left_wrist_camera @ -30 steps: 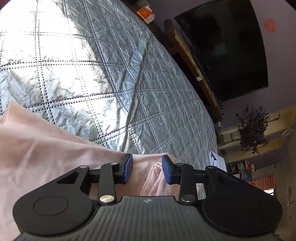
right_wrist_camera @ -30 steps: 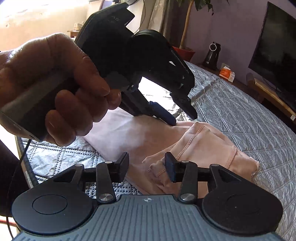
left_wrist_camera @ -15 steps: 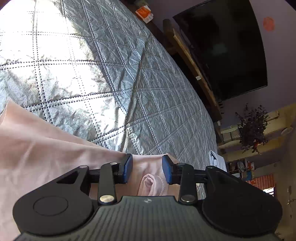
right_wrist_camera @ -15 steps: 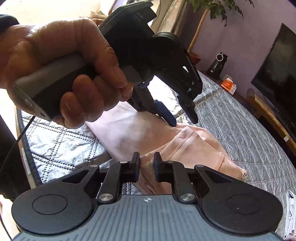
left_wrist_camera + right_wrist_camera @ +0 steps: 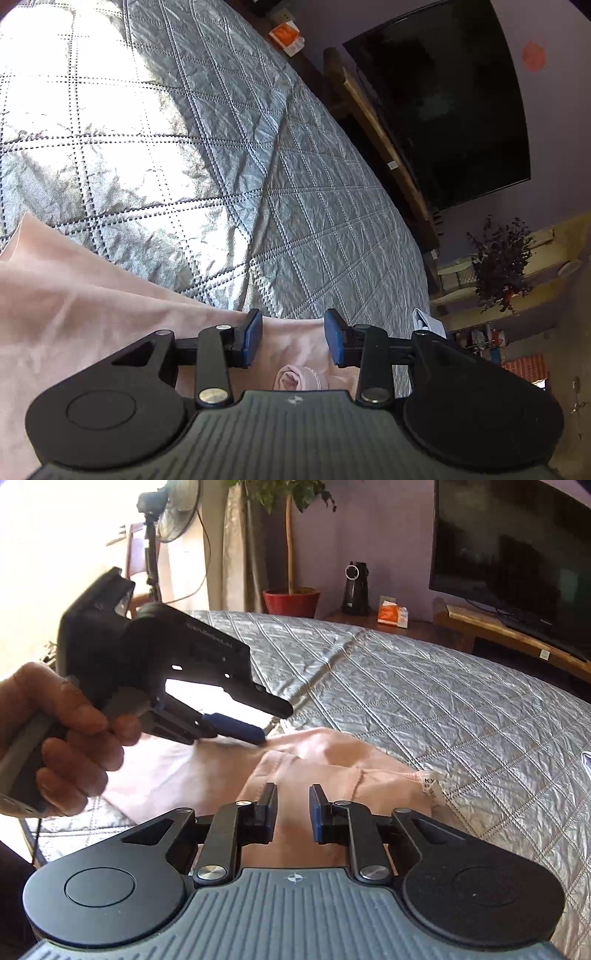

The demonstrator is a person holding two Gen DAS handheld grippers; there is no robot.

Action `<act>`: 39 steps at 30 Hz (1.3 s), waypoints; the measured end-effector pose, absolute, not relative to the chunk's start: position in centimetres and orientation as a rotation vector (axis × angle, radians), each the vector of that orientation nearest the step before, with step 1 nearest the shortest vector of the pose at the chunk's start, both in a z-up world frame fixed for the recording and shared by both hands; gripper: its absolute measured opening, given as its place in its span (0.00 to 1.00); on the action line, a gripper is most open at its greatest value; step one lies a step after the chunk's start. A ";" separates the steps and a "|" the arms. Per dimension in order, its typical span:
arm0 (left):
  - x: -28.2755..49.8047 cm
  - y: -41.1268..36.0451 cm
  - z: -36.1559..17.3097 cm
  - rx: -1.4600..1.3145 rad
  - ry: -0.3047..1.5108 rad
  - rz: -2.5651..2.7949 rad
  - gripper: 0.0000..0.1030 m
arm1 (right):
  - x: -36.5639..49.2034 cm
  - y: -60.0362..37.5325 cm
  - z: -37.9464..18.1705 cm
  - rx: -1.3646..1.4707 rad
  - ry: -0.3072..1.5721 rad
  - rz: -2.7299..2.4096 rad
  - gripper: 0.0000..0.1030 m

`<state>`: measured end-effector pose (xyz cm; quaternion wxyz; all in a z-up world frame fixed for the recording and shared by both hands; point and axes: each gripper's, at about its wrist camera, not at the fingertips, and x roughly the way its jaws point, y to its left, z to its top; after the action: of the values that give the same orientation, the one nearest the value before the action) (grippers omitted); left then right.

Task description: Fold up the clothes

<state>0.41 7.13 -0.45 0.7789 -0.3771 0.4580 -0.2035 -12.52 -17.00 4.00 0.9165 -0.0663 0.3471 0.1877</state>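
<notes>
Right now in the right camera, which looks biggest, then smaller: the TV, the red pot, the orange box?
As they look in the right wrist view:
1. TV, by far the biggest, though the frame cuts it off.
2. Red pot.
3. Orange box, smallest, though not much smaller than the pot.

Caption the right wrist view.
Right gripper over pink cotton garment on quilted silver bedspread; left gripper touches the fabric.
</notes>
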 end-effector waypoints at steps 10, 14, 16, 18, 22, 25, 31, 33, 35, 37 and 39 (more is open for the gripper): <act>-2.5 9.0 0.1 -0.776 0.928 -0.359 0.32 | -11.9 -18.7 4.5 -0.026 0.610 0.257 0.27; -4.8 10.6 0.9 -0.767 0.923 -0.315 0.33 | -13.9 -22.9 6.2 0.173 0.567 0.105 0.42; -6.5 11.3 1.4 -0.749 0.927 -0.284 0.33 | -15.6 -25.1 6.7 0.339 0.557 0.066 0.50; -7.9 11.5 2.3 -0.700 0.913 -0.263 0.33 | -17.3 -26.8 6.8 0.491 0.547 0.053 0.50; -10.6 11.0 4.8 -0.567 0.877 -0.271 0.33 | -20.6 -29.2 7.2 0.732 0.547 0.069 0.53; -13.0 11.5 5.8 -0.577 0.883 -0.290 0.34 | -24.1 -28.5 8.2 0.720 0.579 0.143 0.65; -17.3 12.3 7.9 -0.651 0.829 -0.320 0.35 | -30.6 -27.4 9.3 0.734 0.612 0.215 0.68; -18.5 12.2 8.3 -0.632 0.832 -0.320 0.35 | -32.1 -27.8 9.5 0.754 0.587 0.192 0.68; -19.5 11.7 8.8 -0.584 0.828 -0.327 0.35 | -33.3 -28.5 9.4 0.798 0.574 0.178 0.68; -20.5 11.0 9.3 -0.517 0.826 -0.329 0.35 | -34.0 -29.0 9.4 0.821 0.562 0.158 0.68; -21.5 10.4 9.7 -0.466 0.837 -0.326 0.35 | -34.7 -29.5 9.3 0.846 0.542 0.148 0.68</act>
<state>-21.53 10.36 9.66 0.8748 -0.2231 0.4008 -0.1561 -34.70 -29.52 9.30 0.8738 0.4049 0.2597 0.0708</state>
